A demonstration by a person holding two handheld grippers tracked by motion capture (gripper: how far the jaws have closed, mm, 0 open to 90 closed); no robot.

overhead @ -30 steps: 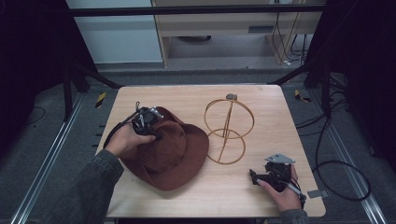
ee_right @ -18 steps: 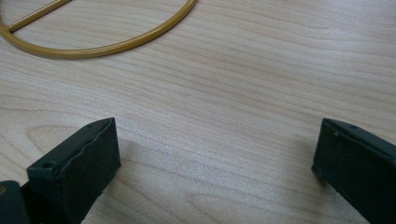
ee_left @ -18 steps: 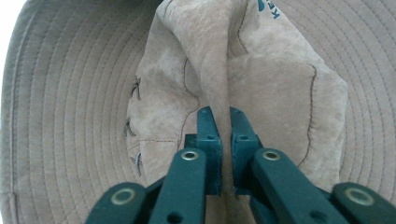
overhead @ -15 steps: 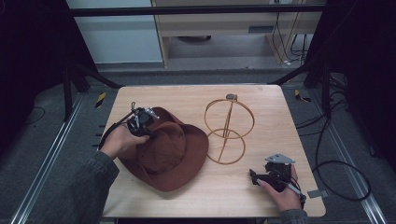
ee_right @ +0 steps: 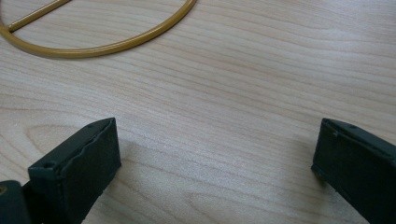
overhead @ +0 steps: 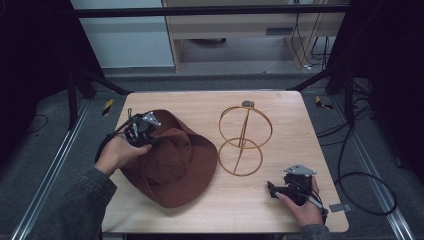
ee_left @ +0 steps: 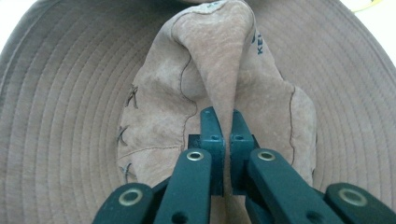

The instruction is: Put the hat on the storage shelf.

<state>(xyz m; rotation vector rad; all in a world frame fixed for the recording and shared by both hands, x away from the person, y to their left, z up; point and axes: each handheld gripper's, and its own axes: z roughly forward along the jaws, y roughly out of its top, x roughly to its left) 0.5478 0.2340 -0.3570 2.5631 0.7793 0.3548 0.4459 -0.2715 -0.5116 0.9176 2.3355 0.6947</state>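
A brown wide-brimmed hat point(overhead: 175, 167) lies on the left half of the wooden table point(overhead: 280, 107), its near-left side raised. My left gripper point(overhead: 149, 141) is over its crown, held by a hand that comes in from the lower left. In the left gripper view, the left gripper point(ee_left: 223, 116) is shut on a pinched fold of the suede crown point(ee_left: 219, 60), with the stitched brim point(ee_left: 70, 93) spreading around it. A gold wire hat stand point(overhead: 243, 140) rises at the table's middle. My right gripper point(overhead: 272, 189) rests open near the front right, with bare wood between the jaws of the right gripper point(ee_right: 215, 154).
The stand's round base ring point(ee_right: 93, 49) lies ahead and to the left of the right jaws. Dark frame legs and cables point(overhead: 360, 165) surround the table on the floor. A shelf unit point(overhead: 240, 30) stands behind the far edge.
The left hand has risen and drawn slightly left with the crown pinched, and the hat's near side has lifted with it. The right hand has stayed put.
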